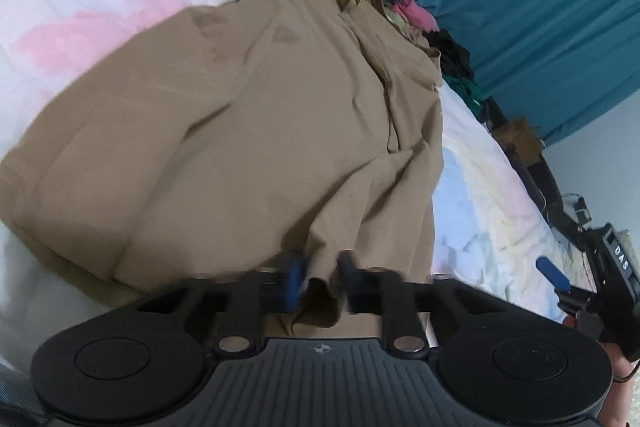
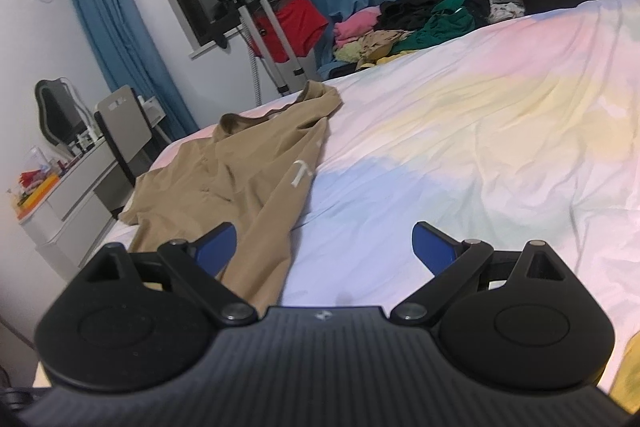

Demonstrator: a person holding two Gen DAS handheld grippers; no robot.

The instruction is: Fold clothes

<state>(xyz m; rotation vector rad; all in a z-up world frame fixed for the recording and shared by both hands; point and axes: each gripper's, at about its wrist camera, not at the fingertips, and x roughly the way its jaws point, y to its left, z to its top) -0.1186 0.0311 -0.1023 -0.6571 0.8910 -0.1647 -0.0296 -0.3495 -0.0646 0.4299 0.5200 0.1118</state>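
- My left gripper [image 1: 320, 277] is pinched on the tan shirt [image 1: 248, 115] hem at six o'clock.
- My right gripper [image 2: 322, 247] gapes wide over the bed [image 2: 480, 131], empty.

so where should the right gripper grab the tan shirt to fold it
Grab the tan shirt at the near hem corner along its right edge, coming in low from the bare sheet. That edge lies flat and free, and the open right gripper already faces it.

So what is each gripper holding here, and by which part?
The left gripper pinches the tan shirt by a fold at its near edge. The right gripper is open, holding nothing.
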